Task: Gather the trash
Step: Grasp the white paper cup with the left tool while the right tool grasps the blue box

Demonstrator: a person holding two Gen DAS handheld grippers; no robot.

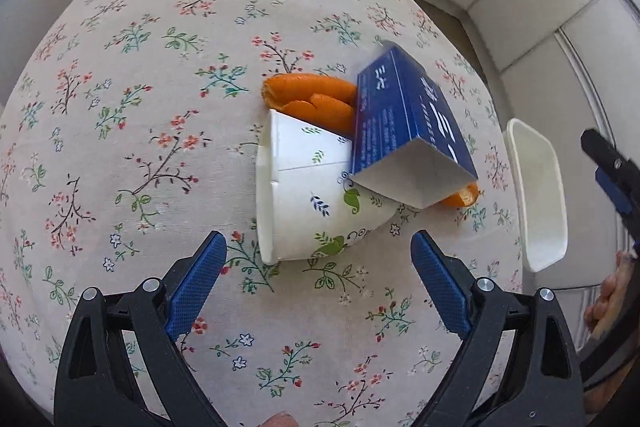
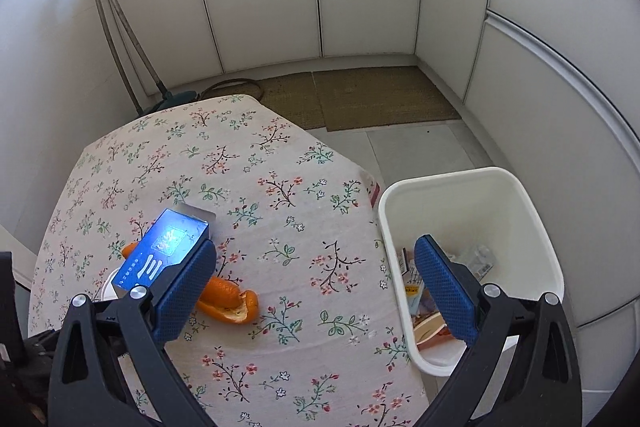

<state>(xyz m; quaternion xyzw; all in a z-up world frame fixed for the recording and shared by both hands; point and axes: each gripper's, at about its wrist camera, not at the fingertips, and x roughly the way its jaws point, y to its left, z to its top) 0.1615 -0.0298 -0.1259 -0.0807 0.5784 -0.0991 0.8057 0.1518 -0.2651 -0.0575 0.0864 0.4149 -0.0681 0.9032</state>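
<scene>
A white paper cup point(image 1: 308, 195) with leaf prints lies on its side on the floral tablecloth point(image 1: 140, 75). An open blue carton point(image 1: 408, 131) leans on it, over orange peel point(image 1: 316, 99). My left gripper point(image 1: 318, 251) is open, its fingers just short of the cup on either side. My right gripper point(image 2: 316, 259) is open and empty above the table's right edge. In the right wrist view the blue carton point(image 2: 164, 251) and orange peel point(image 2: 230, 301) lie left of it, and the white bin point(image 2: 476, 183) stands at the right.
The white bin point(image 1: 538, 195) stands beside the table's right edge and holds several wrappers point(image 2: 424, 291). The right gripper's tip point(image 1: 612, 167) shows at the left view's right side. Mats point(image 2: 360, 99), cupboards and broom handles point(image 2: 120, 39) lie beyond the table.
</scene>
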